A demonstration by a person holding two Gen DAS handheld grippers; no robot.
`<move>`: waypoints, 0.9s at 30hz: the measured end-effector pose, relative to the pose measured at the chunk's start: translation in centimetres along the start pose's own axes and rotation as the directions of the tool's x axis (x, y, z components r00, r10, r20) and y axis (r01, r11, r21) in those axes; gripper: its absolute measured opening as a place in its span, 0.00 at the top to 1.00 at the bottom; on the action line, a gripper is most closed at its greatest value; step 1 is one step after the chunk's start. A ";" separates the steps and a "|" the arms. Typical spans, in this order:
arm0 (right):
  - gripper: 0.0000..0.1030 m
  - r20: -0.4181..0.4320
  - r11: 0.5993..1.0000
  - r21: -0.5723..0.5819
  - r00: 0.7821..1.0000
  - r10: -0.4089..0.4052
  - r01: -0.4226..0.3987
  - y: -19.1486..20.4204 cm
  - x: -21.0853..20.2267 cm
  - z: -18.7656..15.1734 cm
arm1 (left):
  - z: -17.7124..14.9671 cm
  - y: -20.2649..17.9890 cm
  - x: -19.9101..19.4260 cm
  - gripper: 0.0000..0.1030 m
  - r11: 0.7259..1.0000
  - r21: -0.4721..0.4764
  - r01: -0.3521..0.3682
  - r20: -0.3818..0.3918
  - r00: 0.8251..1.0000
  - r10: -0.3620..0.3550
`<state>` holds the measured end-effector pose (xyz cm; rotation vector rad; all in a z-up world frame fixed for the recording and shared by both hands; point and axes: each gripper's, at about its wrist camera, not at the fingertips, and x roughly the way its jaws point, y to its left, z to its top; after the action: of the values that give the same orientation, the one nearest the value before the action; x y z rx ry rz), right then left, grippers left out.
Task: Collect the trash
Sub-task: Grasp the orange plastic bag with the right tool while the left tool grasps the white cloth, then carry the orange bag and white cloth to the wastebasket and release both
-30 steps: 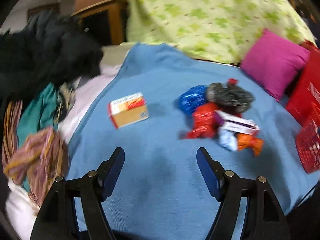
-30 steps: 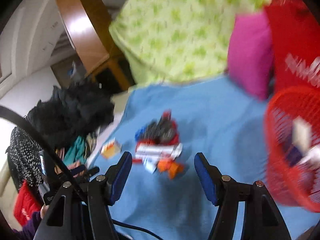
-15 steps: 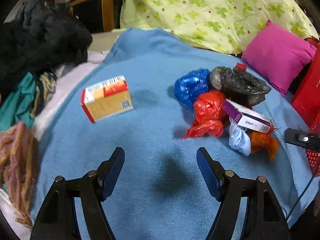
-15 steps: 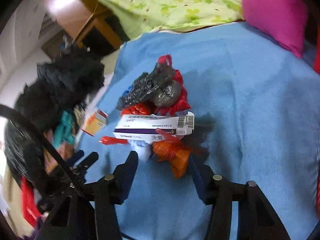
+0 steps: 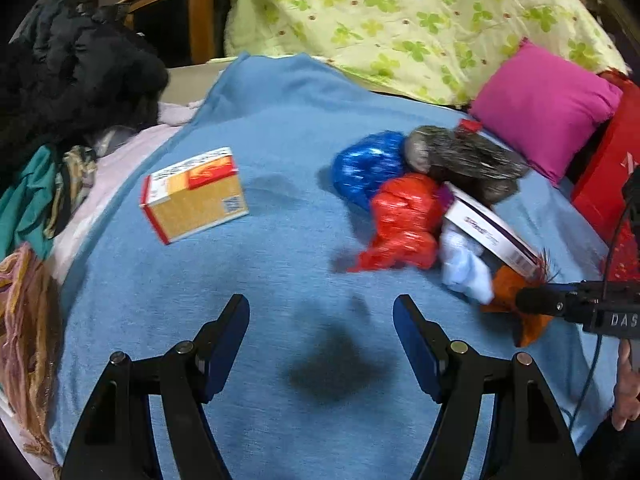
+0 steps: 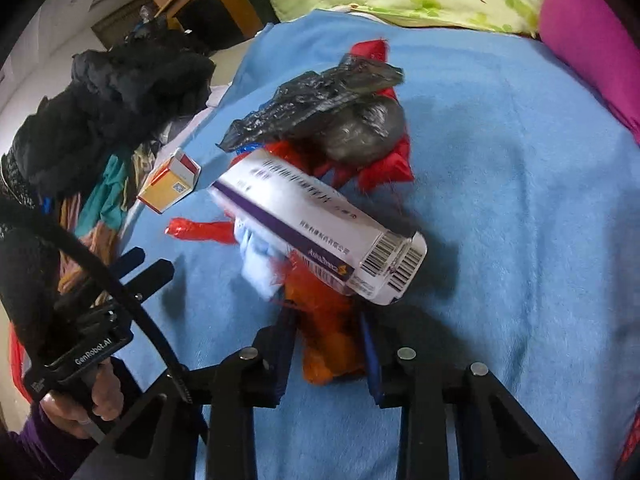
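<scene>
- R gripper (image 6: 326,344): jaws pinched onto the orange wrapper (image 6: 328,336), which sits between the blades at the near edge of the trash pile. Grip looks made; wrapper bulges out below the tips.
- L gripper (image 5: 320,344): jaws spread wide, nothing between them, hovering over bare blue blanket (image 5: 280,128) w/ its shadow right beneath.
- Pile on the blanket: purple-white box (image 6: 320,232) lies across the top of the orange wrapper, long axis running diagonally from upper L to lower R in the R wrist view, barcode end nearest the R jaws. A pale blue wad (image 6: 256,264) is tucked under it; red bag (image 5: 400,224), blue bag (image 5: 368,164) & grey-black bag (image 5: 464,160) sit further back.
- Key relation: box rests on the wrapper, so lifting the wrapper will prob tip or drag the box — my read, not seen.
- 1 stray item: orange-yellow carton (image 5: 196,194), well apart from the pile, ahead & L of the L jaws; L hand is clearly nearer to it.
- Red basket (image 5: 624,256) shows at the far R edge, likely the drop spot.
</scene>
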<state>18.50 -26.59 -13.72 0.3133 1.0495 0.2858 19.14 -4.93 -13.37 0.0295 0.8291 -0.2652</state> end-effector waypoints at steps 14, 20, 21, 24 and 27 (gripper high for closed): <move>0.71 0.235 0.990 0.115 0.970 0.056 -0.086 -2.8 -9.3 -1.5 | 2.5 -7.2 2.9 0.34 0.989 0.006 0.149 -0.123 0.981 -0.148; 0.71 0.286 0.984 0.158 0.958 0.034 -0.082 -3.8 -10.8 -1.6 | 3.2 -8.2 5.7 0.70 0.983 -0.007 0.185 -0.188 0.965 -0.183; 0.71 0.286 0.984 0.158 0.958 0.034 -0.082 -3.8 -10.9 -1.7 | 3.3 -8.3 5.7 0.71 0.982 -0.005 0.186 -0.181 0.966 -0.184; 0.71 0.289 0.986 0.152 0.957 0.025 -0.072 -3.7 -11.0 -1.9 | 3.3 -8.3 5.2 0.78 0.983 0.001 0.185 -0.156 0.971 -0.183; 0.71 0.297 0.987 0.145 0.955 0.025 -0.071 -3.6 -11.0 -1.9 | 2.8 -8.2 3.3 0.80 0.983 0.027 0.183 -0.123 0.976 -0.179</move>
<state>11.99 -33.82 -7.23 0.5059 0.7710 0.1937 21.29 -14.00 -13.29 0.0051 0.9480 -0.4546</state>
